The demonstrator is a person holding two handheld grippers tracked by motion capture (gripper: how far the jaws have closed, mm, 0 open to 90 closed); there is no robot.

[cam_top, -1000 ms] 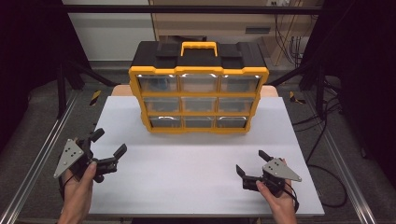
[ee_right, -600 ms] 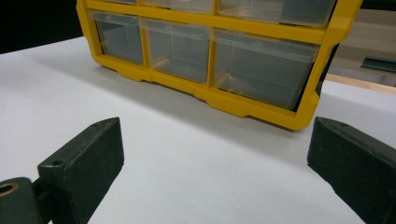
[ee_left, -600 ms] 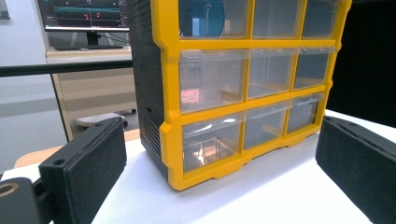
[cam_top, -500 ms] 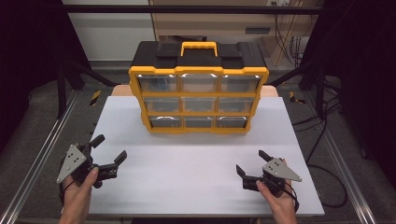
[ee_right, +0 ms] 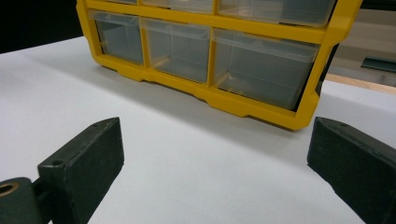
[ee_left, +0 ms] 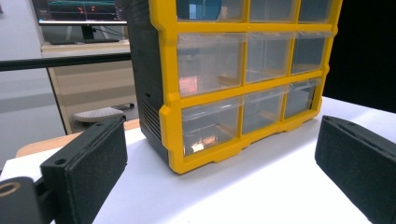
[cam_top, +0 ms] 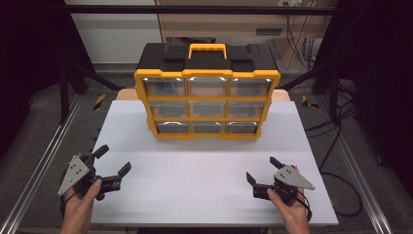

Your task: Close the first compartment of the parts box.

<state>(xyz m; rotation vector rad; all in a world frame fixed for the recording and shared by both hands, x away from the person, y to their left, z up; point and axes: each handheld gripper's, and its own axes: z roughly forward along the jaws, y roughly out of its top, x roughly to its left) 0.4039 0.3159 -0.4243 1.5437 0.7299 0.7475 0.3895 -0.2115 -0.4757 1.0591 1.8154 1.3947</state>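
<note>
A yellow and black drawer cabinet (cam_top: 207, 95) with clear plastic drawers stands upright at the back middle of the white table (cam_top: 195, 170), all drawers closed. A black lid with a yellow handle (cam_top: 208, 48) tops it. My left gripper (cam_top: 113, 160) rests near the table's front left corner, open and empty, jaws wide apart. My right gripper (cam_top: 262, 169) sits near the front right, open too, with nothing between its jaws. In the left gripper view the cabinet (ee_left: 233, 79) shows from its left corner; a small object glints in the lower left drawer (ee_left: 203, 140). The right gripper view faces the bottom row of drawers (ee_right: 210, 51).
Metal rails (cam_top: 44, 161) run along both sides of the table. Cables (cam_top: 336, 141) lie on the dark floor at the right. A monitor (ee_left: 79, 11) and a wooden counter (ee_left: 88, 84) stand behind the cabinet in the left gripper view.
My left gripper has drifted slightly toward the front edge of the table and turned a little. The right gripper has stayed put.
</note>
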